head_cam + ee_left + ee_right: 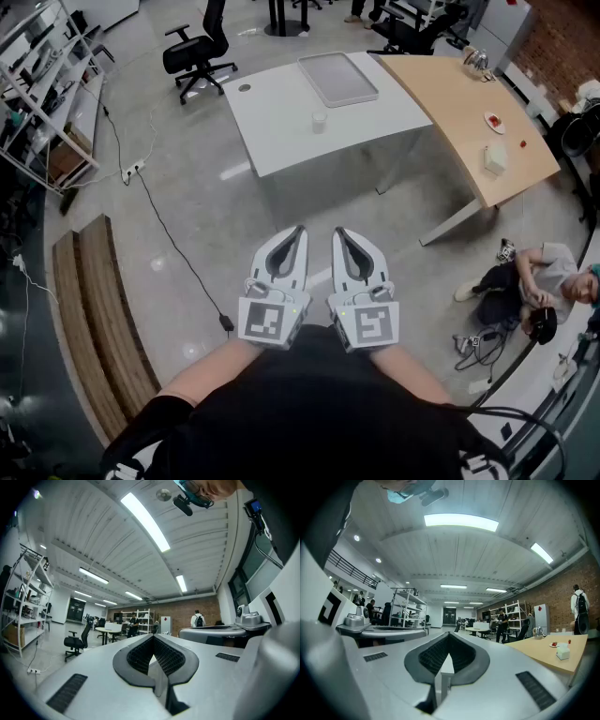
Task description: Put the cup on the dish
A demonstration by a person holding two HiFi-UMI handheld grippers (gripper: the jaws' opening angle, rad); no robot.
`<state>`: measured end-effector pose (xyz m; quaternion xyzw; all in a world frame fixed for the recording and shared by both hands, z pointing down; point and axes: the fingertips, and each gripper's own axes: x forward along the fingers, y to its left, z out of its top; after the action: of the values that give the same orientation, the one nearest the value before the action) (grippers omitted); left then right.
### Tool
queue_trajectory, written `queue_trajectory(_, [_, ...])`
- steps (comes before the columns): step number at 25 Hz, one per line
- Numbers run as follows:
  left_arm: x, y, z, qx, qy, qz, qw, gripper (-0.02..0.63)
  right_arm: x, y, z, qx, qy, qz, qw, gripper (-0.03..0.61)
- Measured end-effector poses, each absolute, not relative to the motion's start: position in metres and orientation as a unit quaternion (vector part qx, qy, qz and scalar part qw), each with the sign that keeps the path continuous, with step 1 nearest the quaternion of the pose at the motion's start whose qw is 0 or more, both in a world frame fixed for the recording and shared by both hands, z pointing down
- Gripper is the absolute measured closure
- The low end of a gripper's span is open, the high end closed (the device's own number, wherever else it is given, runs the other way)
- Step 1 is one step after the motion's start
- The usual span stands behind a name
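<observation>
Well short of the table [281, 112], left gripper [300, 228] and right gripper [339, 231] are closed on nothing.
The cup [320, 121] stands on that far white table, just near of a grey tray [337, 79], dead ahead between both grippers' lines; neither seems nearer.

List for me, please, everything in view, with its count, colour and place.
white table: 1, white, upper middle of the head view
tray: 1, grey, far end of the white table
cup: 1, white, on the white table, in front of the tray, apart from it
wooden table: 1, light wood, right of the white table
dish: 1, white with red, on the wooden table
box: 1, white, on the wooden table, nearer than the dish
office chair: 1, black, left of the white table
shelving rack: 1, white, far left
cable: 1, black, across the floor
seated person: 1, on the floor, right
left gripper: 1, grey-white, level, shut, empty
right gripper: 1, grey-white, level, shut, empty
</observation>
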<state>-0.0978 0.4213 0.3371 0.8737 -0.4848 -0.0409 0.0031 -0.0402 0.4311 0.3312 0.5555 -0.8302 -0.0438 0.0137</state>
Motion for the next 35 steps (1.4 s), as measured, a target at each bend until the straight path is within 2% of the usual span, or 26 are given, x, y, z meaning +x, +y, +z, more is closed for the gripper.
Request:
queue_trajectory(22, [-0.167, 0.399, 0.357, 0.879, -0.474, -0.033, 0.031, 0.606, -0.099, 0.417, 0.348, 0.587, -0.81, -0.015, -0.002, 0.566])
queue_trajectory(30, [-0.168, 0.35, 0.382, 0.872, -0.487, -0.027, 0.046, 0.606, -0.094, 0.365, 0.37, 0.59, -0.808, -0.014, 0.007, 0.566])
queue_trajectory(35, [-0.142, 0.288, 0.394, 0.87, -0.491, -0.007, 0.047, 0.607, -0.075, 0.298, 0.381, 0.575, -0.818, 0.006, 0.009, 0.566])
